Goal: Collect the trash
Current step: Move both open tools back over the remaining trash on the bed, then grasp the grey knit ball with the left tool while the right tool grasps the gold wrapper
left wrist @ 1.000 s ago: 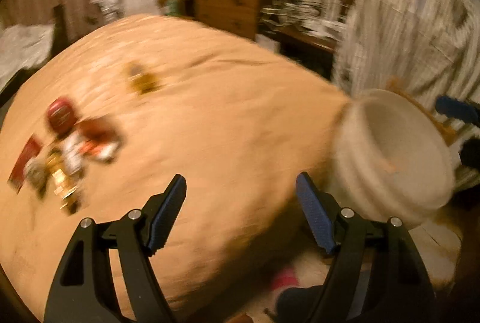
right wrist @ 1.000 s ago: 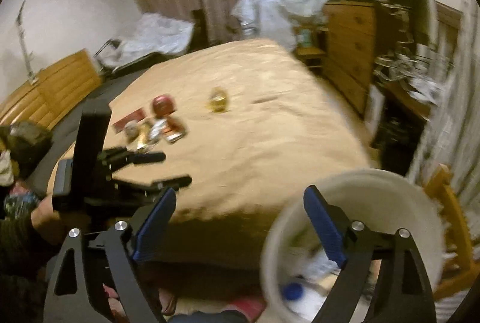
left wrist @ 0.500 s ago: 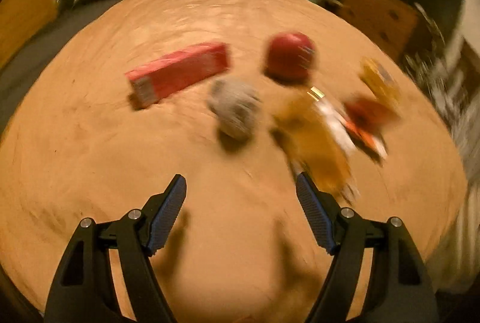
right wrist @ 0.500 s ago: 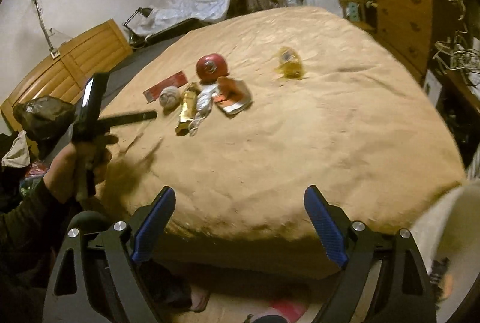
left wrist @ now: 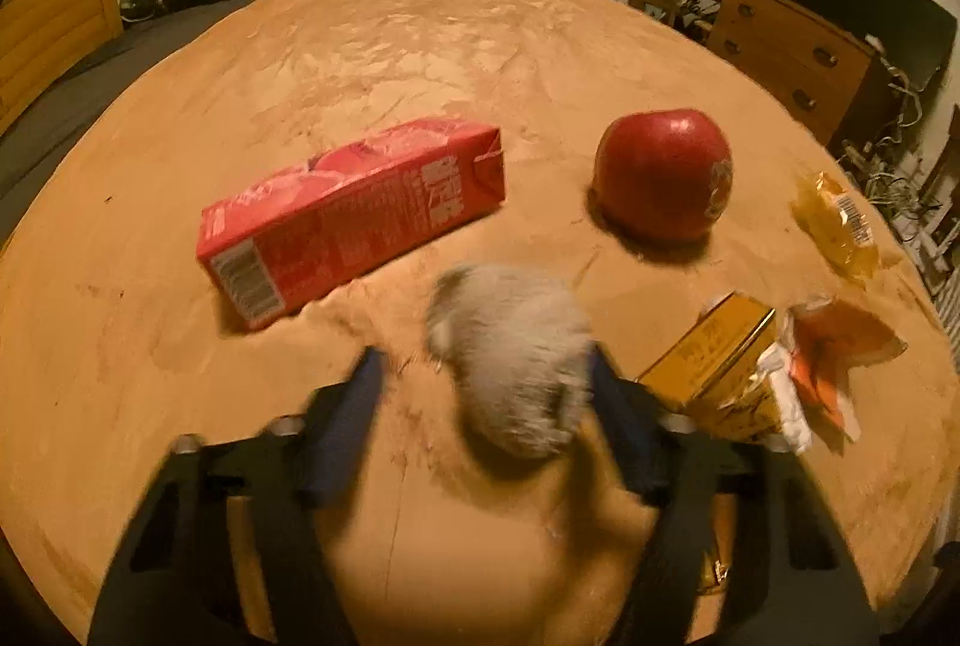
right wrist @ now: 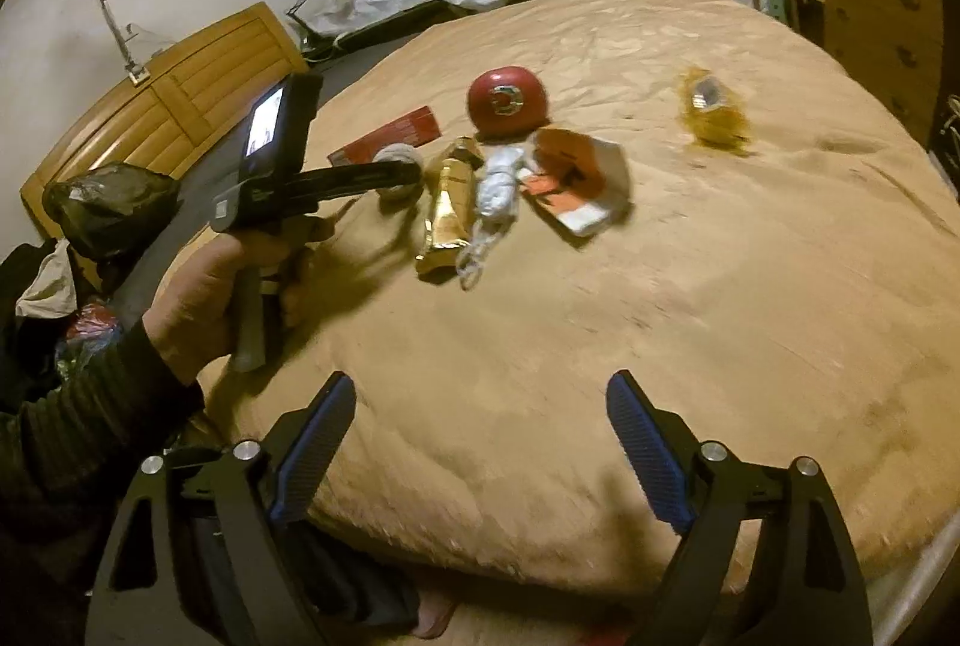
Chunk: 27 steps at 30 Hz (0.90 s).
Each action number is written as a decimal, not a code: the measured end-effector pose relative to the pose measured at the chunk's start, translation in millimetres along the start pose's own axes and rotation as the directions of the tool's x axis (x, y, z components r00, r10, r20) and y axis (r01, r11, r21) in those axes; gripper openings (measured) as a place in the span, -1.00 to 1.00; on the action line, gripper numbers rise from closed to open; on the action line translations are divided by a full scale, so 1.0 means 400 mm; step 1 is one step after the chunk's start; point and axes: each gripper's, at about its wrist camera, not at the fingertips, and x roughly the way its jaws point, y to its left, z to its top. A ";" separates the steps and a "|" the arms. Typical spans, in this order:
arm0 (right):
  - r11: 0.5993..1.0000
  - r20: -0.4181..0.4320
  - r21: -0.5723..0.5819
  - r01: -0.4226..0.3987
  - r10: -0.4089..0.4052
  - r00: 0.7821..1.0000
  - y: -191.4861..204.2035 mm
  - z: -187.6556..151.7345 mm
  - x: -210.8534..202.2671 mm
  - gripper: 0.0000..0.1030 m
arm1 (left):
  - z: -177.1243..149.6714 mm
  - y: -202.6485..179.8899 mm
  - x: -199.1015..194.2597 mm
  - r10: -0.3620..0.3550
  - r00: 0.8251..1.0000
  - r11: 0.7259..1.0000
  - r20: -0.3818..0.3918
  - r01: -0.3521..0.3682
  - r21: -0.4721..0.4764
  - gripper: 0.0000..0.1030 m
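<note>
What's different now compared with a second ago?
The left gripper swung from the white bucket to the trash pile, and its fingers have been closing around the grey crumpled ball. The right gripper left the bucket too, open over the bedspread. The red carton and red ball stayed put.

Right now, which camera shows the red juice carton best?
The left wrist view: the red carton lies on its side, close up, with its whole length and barcode end showing. In the right wrist view it is small and far off, partly hidden behind the left gripper.
</note>
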 end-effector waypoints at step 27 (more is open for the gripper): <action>0.974 -0.080 -0.168 0.150 -0.165 0.983 0.184 0.247 0.488 -0.12 | -0.138 0.113 -0.099 0.020 1.000 0.999 0.007 -0.020 0.029 -0.28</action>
